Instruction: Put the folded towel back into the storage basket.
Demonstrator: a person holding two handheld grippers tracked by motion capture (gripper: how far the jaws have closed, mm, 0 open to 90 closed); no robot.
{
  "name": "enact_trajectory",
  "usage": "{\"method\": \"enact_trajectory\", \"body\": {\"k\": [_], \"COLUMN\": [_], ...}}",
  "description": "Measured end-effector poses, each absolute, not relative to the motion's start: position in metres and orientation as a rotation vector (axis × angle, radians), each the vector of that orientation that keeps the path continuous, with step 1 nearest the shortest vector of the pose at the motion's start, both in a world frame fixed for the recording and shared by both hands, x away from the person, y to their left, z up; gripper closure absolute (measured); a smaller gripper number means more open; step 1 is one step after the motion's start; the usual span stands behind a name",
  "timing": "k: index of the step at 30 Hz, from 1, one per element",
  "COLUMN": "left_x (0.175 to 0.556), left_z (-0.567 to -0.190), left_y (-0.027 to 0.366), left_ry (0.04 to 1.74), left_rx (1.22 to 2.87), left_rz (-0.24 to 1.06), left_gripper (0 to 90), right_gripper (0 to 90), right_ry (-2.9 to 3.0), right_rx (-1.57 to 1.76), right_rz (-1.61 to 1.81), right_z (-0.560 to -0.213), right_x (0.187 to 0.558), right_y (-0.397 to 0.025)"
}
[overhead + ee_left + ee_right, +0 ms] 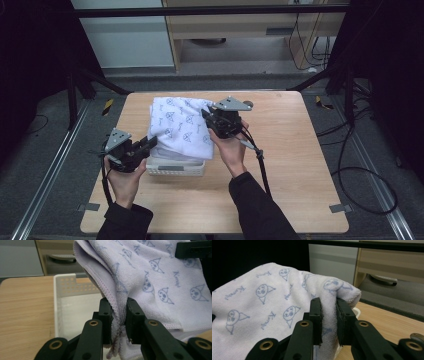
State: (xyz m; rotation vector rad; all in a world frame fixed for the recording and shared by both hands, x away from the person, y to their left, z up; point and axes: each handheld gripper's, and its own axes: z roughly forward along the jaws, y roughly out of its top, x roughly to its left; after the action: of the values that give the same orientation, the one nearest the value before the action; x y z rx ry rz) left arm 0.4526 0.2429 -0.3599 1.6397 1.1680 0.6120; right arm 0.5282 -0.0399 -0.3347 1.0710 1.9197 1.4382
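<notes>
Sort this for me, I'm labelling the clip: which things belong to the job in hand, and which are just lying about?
In the job:
towel
white basket
left hand-held gripper, shut on the towel
right hand-held gripper, shut on the towel

Lying about:
small round thing on the table
floor cables

A white towel (181,126) with a blue cartoon print drapes over a white perforated basket (175,168), hiding most of its inside and far rim in the high view. In the left gripper view, the towel runs off the top and right edges, and the basket's near wall is cut off at the bottom behind the left gripper (118,317). In the right gripper view, the towel's lower part falls out of frame behind the right gripper (328,320), and a small round object (417,336) at the right edge is cut off and too small to identify.
</notes>
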Motion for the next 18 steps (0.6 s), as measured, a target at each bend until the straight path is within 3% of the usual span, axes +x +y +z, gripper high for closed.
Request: {"method": "enact_trajectory", "body": {"k": [18], "left_x": [0.473], "left_z": [-0.38], "left_y": [0.267], "left_ry": [1.266], "left_rx": [1.657], "left_rz": [0.628], "left_gripper": [76.3], "right_gripper": [77.2], "right_ry": [1.969], "right_rx": [1.08], "right_rz": [1.427], "right_z": [-0.356], "right_x": [0.557], "right_y": [-0.003]}}
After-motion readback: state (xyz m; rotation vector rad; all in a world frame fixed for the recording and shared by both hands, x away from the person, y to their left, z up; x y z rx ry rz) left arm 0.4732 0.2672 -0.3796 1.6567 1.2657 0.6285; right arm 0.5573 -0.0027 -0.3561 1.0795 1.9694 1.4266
